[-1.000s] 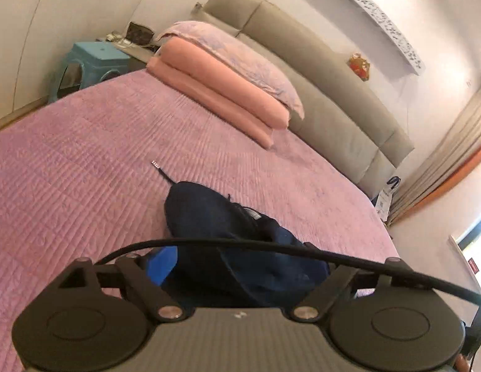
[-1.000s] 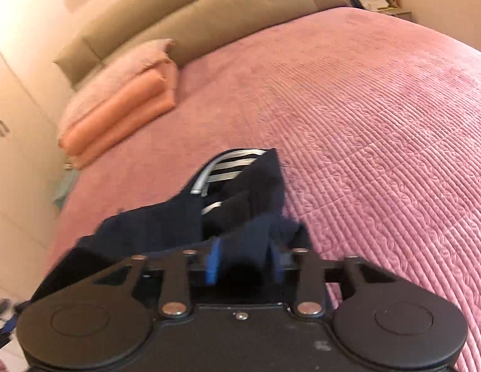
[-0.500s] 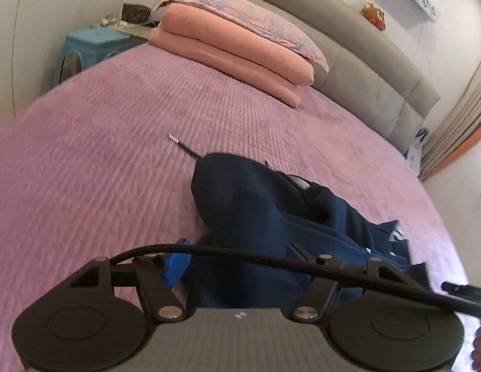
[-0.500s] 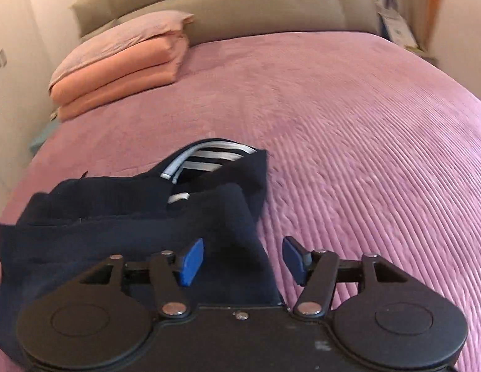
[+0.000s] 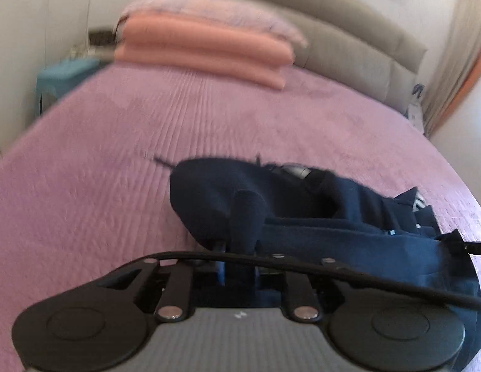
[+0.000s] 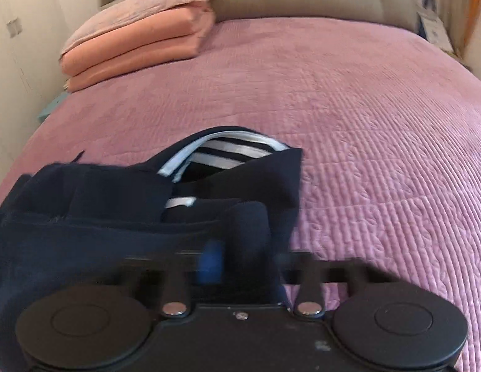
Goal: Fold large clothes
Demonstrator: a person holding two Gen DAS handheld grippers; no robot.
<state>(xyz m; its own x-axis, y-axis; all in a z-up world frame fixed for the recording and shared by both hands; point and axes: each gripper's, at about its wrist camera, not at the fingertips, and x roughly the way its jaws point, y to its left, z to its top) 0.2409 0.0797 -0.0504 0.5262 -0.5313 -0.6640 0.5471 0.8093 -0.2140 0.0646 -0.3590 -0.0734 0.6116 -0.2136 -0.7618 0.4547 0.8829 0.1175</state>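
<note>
A dark navy garment (image 5: pixel 318 217) with a black-and-white striped lining (image 6: pixel 231 148) lies bunched on the pink quilted bed (image 5: pixel 116 155). A thin drawstring (image 5: pixel 161 161) sticks out from its far left side. My left gripper (image 5: pixel 240 266) is shut on a fold of the navy garment at its left end. My right gripper (image 6: pixel 240 257) is shut on a fold of the same garment (image 6: pixel 100 217) at its right end. The fingertips of both are mostly buried in cloth.
Stacked salmon-pink bedding with a lilac pillow (image 5: pixel 206 49) lies at the head of the bed, against a beige padded headboard (image 5: pixel 349 40). A blue stool (image 5: pixel 63 77) stands left of the bed. Curtains (image 5: pixel 451 62) hang at the right.
Both grippers closed on folds of the garment; half a second ago both stood open. The left view has swung to face the headboard more squarely.
</note>
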